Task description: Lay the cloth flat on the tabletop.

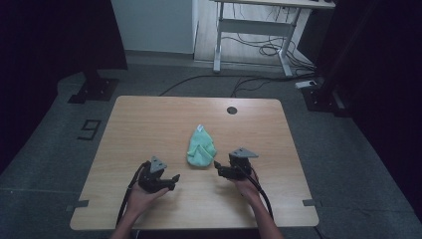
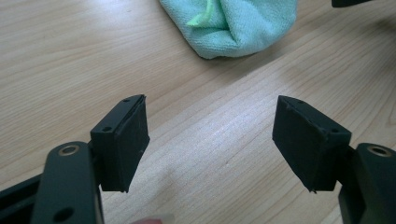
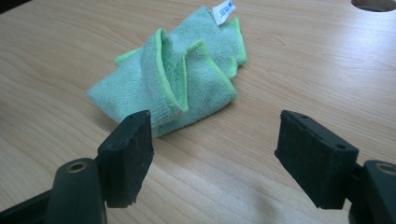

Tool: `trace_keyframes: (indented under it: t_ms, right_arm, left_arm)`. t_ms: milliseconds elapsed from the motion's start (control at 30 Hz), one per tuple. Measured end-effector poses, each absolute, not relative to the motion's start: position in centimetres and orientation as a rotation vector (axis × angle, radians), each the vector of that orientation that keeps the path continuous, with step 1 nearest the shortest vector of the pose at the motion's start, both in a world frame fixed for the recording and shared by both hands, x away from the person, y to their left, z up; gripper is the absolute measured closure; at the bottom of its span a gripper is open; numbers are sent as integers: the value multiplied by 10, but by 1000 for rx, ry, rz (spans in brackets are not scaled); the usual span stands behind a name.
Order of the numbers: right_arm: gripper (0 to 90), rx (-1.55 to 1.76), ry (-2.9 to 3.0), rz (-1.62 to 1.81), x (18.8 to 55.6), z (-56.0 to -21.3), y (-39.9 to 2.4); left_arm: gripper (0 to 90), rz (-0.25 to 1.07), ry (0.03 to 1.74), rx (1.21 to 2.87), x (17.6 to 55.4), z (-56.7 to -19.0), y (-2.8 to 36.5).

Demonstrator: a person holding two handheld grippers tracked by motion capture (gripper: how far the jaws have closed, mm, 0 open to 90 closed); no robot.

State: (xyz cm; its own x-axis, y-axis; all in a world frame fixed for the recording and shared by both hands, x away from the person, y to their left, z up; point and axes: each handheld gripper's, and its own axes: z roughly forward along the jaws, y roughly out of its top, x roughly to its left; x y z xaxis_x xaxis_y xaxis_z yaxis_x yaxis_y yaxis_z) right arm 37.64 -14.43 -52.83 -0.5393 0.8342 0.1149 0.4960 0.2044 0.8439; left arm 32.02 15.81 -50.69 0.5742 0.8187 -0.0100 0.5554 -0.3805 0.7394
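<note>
A crumpled light green cloth (image 1: 200, 148) with a small white tag lies near the middle of the wooden table (image 1: 149, 124). My left gripper (image 1: 174, 180) rests low at the cloth's near left, jaws wide apart over bare wood, the cloth (image 2: 233, 25) ahead of them. My right gripper (image 1: 217, 166) sits just right of the cloth's near end, open, with nothing between its pads. In the right gripper view the cloth (image 3: 173, 81) lies folded just beyond the left pad (image 3: 130, 154).
A round dark cable hole (image 1: 232, 110) sits near the table's far edge. Beyond the table stand a white desk frame (image 1: 254, 30) with cables on the floor and dark stands at both sides.
</note>
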Motion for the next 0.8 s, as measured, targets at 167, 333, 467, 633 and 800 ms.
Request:
trace_keyframes:
  t_ms: [167, 333, 467, 633, 800]
  right_arm:
    - [297, 1235, 2128, 1279, 381, -528, -138]
    - [380, 1201, 2163, 1290, 390, -527, -125]
    - [416, 1193, 2195, 1286, 398, -531, -113]
    - [470, 1163, 2231, 1254, 407, -537, -98]
    - [697, 1173, 2286, 1242, 418, -543, -89]
  left_arm:
    - [266, 469, 1094, 2093, 321, -509, 157]
    - [266, 459, 1103, 2098, 321, -512, 158]
    - [266, 461, 1095, 2098, 321, -512, 159]
    - [266, 464, 1100, 2092, 321, -512, 160]
    - [266, 466, 1102, 2089, 321, -512, 162]
